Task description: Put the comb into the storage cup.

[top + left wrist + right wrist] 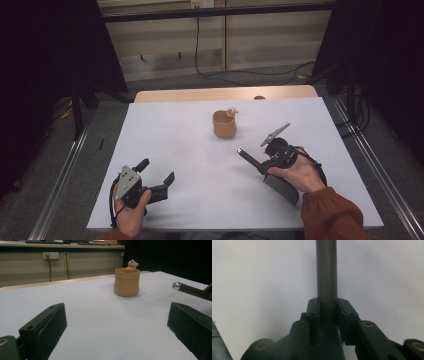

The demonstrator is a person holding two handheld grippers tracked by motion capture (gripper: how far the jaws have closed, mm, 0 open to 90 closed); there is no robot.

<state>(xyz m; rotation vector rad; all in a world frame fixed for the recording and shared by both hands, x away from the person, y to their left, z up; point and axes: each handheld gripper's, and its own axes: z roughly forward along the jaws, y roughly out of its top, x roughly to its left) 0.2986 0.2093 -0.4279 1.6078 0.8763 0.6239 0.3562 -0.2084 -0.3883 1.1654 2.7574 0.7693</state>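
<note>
The right tool (264,167) pinches a dark spatula-like utensil (326,277), its handle clamped between the jaws and pointing toward the tan pouch-shaped cup (224,124), its flat blade trailing back under the right hand (300,175); the step in hand looks like carrying the utensil above the white surface (200,165). The next move likely calls for swinging the handle up and steering the utensil to the cup, which stands mid-surface with a small bear figure (131,264) on its rim. The left tool (156,181) rests low near the front-left edge, jaws spread and empty, facing the cup.
</note>
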